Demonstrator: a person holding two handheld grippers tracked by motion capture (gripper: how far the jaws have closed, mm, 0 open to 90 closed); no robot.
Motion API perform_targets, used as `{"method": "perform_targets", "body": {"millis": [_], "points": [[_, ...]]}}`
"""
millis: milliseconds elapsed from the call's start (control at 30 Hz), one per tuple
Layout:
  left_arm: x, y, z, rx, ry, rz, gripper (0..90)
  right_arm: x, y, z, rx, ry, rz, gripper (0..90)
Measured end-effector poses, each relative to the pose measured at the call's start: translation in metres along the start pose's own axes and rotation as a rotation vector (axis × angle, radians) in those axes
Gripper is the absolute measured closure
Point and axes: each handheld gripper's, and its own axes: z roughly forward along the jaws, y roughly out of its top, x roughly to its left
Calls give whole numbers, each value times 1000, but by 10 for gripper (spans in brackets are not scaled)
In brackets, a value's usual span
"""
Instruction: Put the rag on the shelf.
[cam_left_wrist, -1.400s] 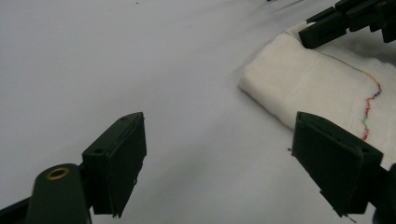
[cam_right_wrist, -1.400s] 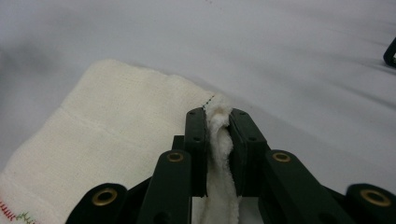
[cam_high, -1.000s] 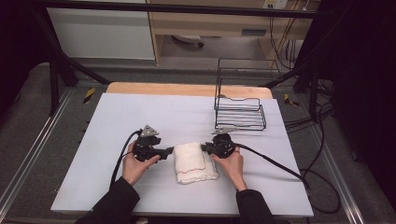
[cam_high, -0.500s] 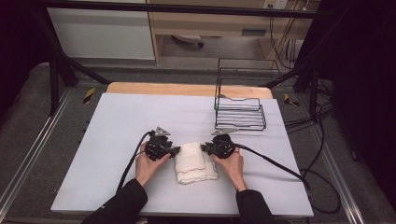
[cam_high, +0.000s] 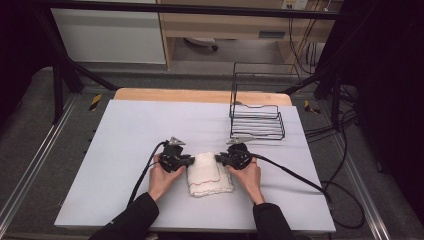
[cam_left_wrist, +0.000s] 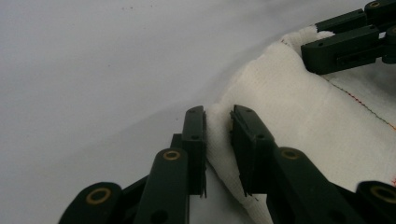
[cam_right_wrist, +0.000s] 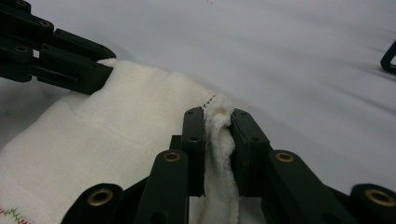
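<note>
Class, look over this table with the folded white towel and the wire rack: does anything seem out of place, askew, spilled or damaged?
Nothing stands out. The folded towel lies flat on the table, pinched at its far corners by the left claw and right claw. The wire rack stands upright, apart from them. No spill or damage shows.

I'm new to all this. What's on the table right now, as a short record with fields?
Surface: white table
Cloth: folded white towel, red stitching along one edge
Left gripper: jaws just closing on the towel's far left corner
Right gripper: clamped on the far right corner
Nearby: empty black wire rack, beyond the right gripper
</note>
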Motion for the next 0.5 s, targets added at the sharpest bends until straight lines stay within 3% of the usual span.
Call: {"method": "perform_targets", "body": {"millis": [200,500], "points": [[-2,0,0,-4,-3,9,801,0,0,0,-2,-1,-5,761],[0,0,-2,-12,-10,8,830,2,0,-1,-8,-7,35,797]]}}
